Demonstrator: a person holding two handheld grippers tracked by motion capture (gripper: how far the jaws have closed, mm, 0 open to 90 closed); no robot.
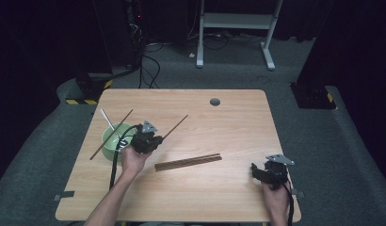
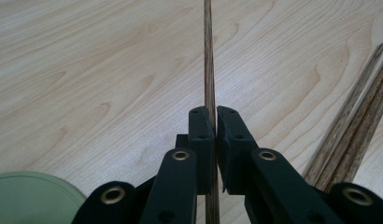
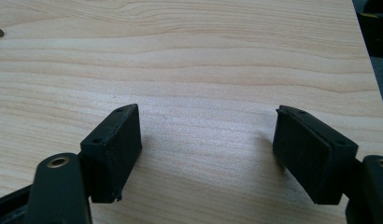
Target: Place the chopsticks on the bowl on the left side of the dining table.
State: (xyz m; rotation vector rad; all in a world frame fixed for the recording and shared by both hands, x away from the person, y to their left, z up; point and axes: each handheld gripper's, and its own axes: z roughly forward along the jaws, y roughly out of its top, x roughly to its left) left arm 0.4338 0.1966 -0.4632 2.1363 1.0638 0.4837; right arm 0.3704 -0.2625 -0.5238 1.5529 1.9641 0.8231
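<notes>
The pale wooden table (image 1: 205,188) fills the frame's middle. At its left sits a round green bowl (image 1: 112,139). Just right of it, the left gripper (image 1: 156,136) is clamped on a thin dark wooden chopstick (image 1: 176,126). At lower right, the right gripper (image 1: 257,170) rests, jaws apart.

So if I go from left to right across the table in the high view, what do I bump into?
Green bowl → left tool clamped on one chopstick → bundle of chopsticks lying flat → right tool, open.
</notes>
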